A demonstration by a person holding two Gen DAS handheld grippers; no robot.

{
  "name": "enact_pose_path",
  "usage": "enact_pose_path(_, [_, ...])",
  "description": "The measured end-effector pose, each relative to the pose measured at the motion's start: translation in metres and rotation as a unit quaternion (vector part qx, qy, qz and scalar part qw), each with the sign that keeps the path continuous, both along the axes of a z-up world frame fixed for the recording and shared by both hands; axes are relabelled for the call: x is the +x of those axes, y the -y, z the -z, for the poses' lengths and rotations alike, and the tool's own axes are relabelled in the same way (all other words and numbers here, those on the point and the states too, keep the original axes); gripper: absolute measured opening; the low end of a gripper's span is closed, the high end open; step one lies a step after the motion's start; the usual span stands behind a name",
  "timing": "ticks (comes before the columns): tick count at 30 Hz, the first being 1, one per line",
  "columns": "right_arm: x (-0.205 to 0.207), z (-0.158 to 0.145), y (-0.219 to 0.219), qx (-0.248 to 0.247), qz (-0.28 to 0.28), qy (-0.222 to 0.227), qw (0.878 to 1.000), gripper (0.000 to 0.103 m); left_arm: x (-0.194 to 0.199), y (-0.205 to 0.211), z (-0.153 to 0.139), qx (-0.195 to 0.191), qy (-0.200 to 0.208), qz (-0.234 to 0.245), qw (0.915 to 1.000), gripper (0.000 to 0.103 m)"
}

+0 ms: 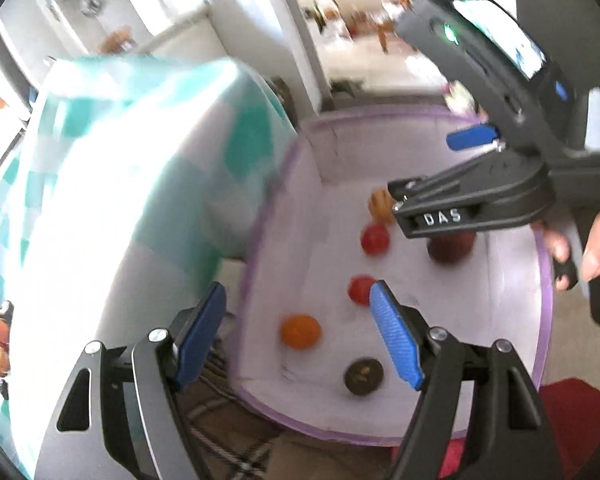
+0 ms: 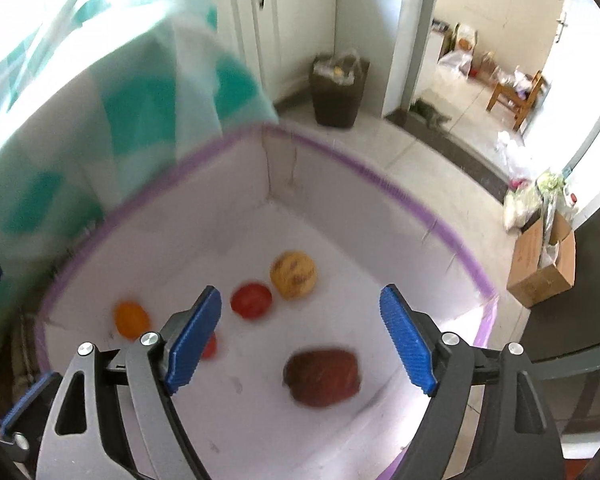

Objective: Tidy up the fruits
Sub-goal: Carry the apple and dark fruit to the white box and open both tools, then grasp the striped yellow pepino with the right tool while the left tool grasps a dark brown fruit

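while both grippers [image 1: 298, 336] [image 2: 300, 336] gape empty, round fruits dot purple-rimmed white box [image 2: 440, 220].

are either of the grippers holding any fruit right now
No. The left gripper and right gripper are both open and empty above the white box; the fruits lie loose on its floor.

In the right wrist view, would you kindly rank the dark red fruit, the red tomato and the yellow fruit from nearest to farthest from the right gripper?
From the right gripper:
1. Dark red fruit, lying just below and between the open fingers.
2. Red tomato, farther into the bin, left of centre.
3. Yellow fruit, farthest, just behind and beside the tomato.
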State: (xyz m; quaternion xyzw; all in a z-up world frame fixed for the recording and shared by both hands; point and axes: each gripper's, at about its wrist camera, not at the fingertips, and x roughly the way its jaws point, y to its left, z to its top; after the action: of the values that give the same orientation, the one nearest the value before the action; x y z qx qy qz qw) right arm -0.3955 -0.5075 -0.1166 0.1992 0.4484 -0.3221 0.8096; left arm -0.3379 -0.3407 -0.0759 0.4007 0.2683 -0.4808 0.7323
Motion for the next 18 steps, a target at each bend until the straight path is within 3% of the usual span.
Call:
enact_pose_path(3, [-0.004,-0.031,-0.006,-0.028,0.001,0.057,0.998,0.080,0.009,-0.013,-0.031,-0.058,0.034,-0.024,0.9974,0.075])
enact_pose_path(7, [0.005,-0.081,-0.023,-0.064,-0.026,0.127,0.990,0.083,0.030,-0.037,-0.071,-0.130,0.042,-0.075,0.9878,0.075])
enact_pose_path(10, [0.019,-0.109,-0.052,-0.089,-0.065,0.166,0.980,0.087,0.052,-0.068,-0.097,-0.177,0.046,-0.122,0.9755,0.088])
enact_pose_path(14, [0.053,-0.137,-0.098,-0.120,-0.136,0.185,0.966,0.088,0.093,-0.123,-0.131,-0.214,0.075,-0.193,0.9546,0.093])
enact_pose_path(18, [0.100,-0.151,-0.143,-0.088,-0.202,0.194,0.956,0.088,0.146,-0.177,-0.145,-0.235,0.070,-0.273,0.9300,0.098])
